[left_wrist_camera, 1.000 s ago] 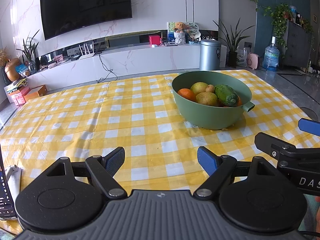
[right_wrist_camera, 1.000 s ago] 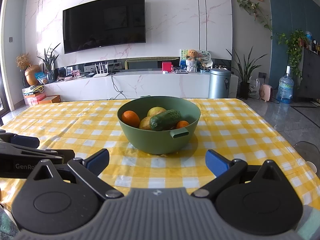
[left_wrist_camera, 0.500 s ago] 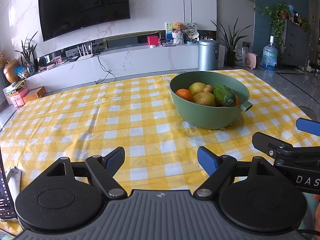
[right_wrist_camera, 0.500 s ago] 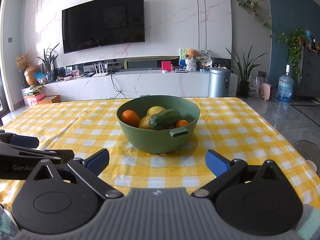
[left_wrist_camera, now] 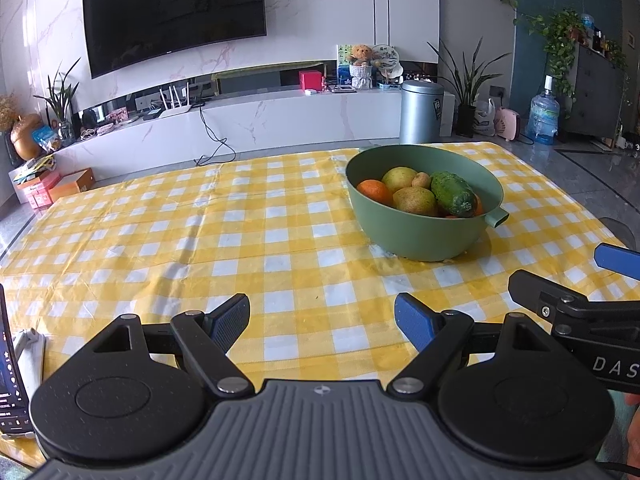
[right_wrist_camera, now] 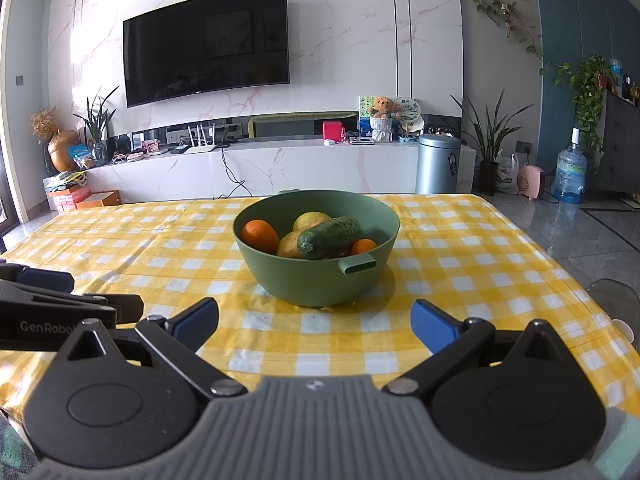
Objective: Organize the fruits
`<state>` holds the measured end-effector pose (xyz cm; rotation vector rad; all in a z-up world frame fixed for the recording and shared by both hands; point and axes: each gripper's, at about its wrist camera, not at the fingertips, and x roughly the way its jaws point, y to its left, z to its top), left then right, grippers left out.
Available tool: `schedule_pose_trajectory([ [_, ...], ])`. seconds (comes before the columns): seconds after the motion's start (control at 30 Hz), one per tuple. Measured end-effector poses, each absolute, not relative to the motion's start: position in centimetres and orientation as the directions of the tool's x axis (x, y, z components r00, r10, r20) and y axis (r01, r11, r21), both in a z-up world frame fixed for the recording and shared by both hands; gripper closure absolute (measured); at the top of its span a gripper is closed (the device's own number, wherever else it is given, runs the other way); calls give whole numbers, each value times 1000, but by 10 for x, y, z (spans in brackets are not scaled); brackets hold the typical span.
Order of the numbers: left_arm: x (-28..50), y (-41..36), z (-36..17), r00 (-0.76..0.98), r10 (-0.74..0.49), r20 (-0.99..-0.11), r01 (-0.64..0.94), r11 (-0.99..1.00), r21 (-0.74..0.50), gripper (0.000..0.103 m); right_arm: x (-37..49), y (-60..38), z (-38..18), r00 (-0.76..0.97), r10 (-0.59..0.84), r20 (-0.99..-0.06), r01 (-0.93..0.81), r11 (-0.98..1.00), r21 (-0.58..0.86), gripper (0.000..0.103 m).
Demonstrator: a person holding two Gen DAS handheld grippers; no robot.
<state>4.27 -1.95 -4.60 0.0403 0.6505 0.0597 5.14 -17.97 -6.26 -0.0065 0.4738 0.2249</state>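
Note:
A green bowl (left_wrist_camera: pixel 424 236) (right_wrist_camera: pixel 320 280) stands on the yellow checked tablecloth (left_wrist_camera: pixel 240 240) (right_wrist_camera: pixel 460 264). It holds an orange (left_wrist_camera: pixel 374 192) (right_wrist_camera: pixel 260 234), yellow-green pears (left_wrist_camera: pixel 414 201) (right_wrist_camera: pixel 310 220), a small potato (left_wrist_camera: pixel 421 179), a cucumber (left_wrist_camera: pixel 452 193) (right_wrist_camera: pixel 329 237) and a smaller orange (right_wrist_camera: pixel 363 246). My left gripper (left_wrist_camera: pixel 322 322) is open and empty, near the table's front, left of the bowl. My right gripper (right_wrist_camera: pixel 314 325) is open and empty, just in front of the bowl. Each gripper shows at the other view's edge.
A phone on a stand (left_wrist_camera: pixel 12 376) sits at the front left table edge. Beyond the table are a white TV console (right_wrist_camera: pixel 260 164), a wall TV (right_wrist_camera: pixel 206 44), a metal bin (right_wrist_camera: pixel 438 162), plants and a water bottle (right_wrist_camera: pixel 568 176).
Both views have shifted only slightly; the bowl sits a touch further left in the left wrist view. Both grippers stay open and empty.

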Motion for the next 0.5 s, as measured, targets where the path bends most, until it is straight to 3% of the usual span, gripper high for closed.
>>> schedule_pose_trajectory([
  [0.5,44,-16,-45,792,69,-606,-48,998,51,7,51,-179,-65,864,212,-457,-215,976,45,4],
])
